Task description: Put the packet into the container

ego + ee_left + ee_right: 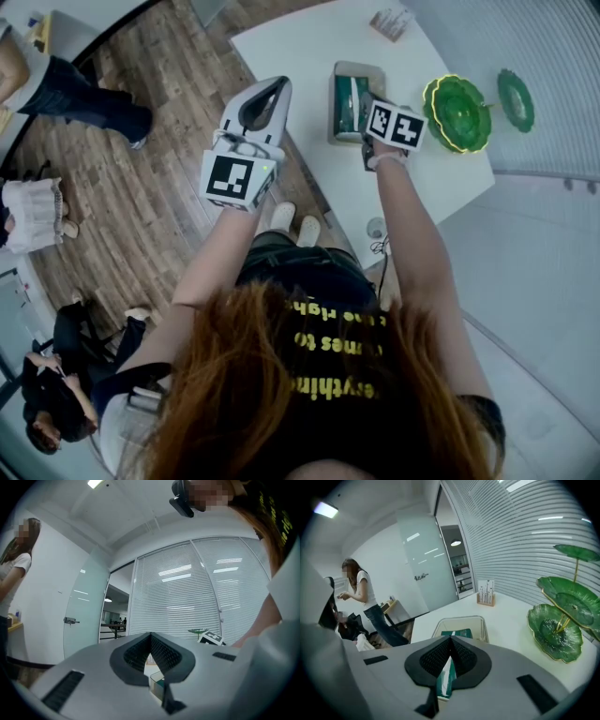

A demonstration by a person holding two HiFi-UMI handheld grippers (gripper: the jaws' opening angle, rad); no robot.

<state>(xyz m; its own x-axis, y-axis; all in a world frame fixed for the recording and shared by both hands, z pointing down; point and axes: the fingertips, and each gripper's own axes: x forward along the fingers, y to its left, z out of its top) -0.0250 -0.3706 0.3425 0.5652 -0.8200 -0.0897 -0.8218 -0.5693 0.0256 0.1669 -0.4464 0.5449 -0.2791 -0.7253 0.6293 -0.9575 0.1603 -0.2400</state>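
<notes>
A clear rectangular container [339, 73] [483, 626] stands on the white table [300, 47], and a green packet [457, 633] [351, 101] lies in it. My right gripper [451, 641] [367, 133] hovers just in front of the container's near end, shut on a second green and white packet [444, 681] that stands edge-up between its pads. My left gripper [267, 97] [150, 637] is raised off the table's left edge over the wooden floor, its jaws shut with nothing in them. Through the gap under its jaws a corner of the container [157, 687] shows.
A green leaf-shaped tiered stand [457, 112] [555, 630] stands to the right of the container. A small card holder [389, 22] [486, 594] sits at the table's far end. People stand and sit on the floor at left [56, 89]. Blinds line the right wall.
</notes>
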